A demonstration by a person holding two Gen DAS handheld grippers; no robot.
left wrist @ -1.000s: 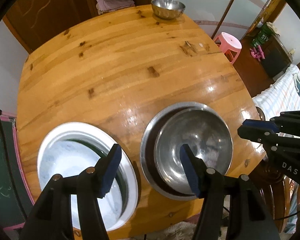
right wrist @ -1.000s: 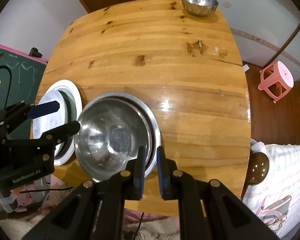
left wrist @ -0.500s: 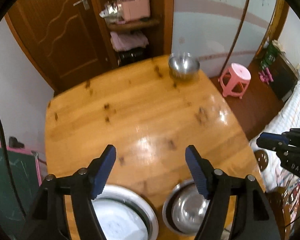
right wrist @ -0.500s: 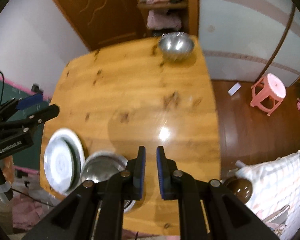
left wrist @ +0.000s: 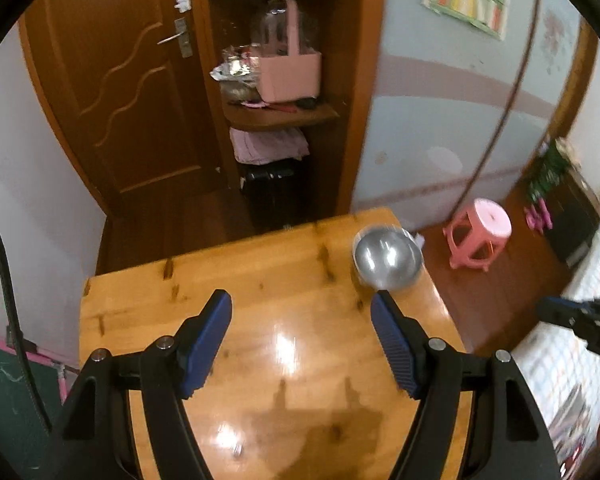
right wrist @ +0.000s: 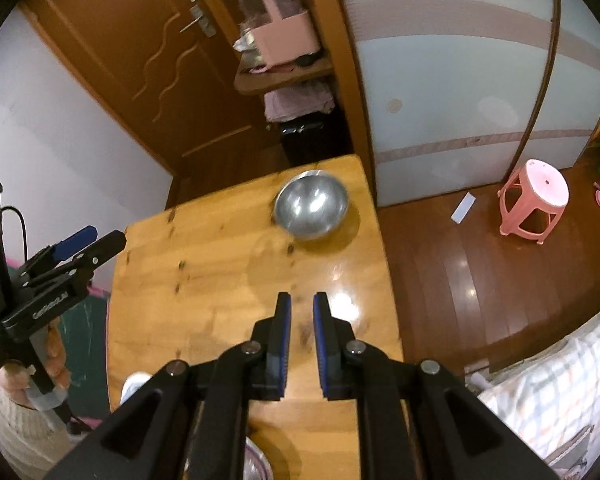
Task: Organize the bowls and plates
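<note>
A small steel bowl [left wrist: 387,261] stands at the far right corner of the wooden table [left wrist: 260,296]; it also shows in the right wrist view [right wrist: 311,204]. My left gripper [left wrist: 301,340] is open and empty, high above the table. My right gripper [right wrist: 302,320] is nearly shut with a narrow gap, empty, also high above the table [right wrist: 204,280]. The left gripper shows at the left of the right wrist view [right wrist: 88,242]. The rim of a white plate [right wrist: 134,384] and of a steel bowl [right wrist: 256,460] peek out beneath my right gripper.
A pink stool [right wrist: 534,200] stands on the floor right of the table. A brown door [left wrist: 112,92] and a shelf unit with a pink basket [left wrist: 288,72] lie behind the table. A checked bed cover [right wrist: 548,392] is at the right.
Both grippers have risen and tilted up, away from the near plate and large bowl. The far small bowl and the room behind have come into view. Jaw openings are unchanged.
</note>
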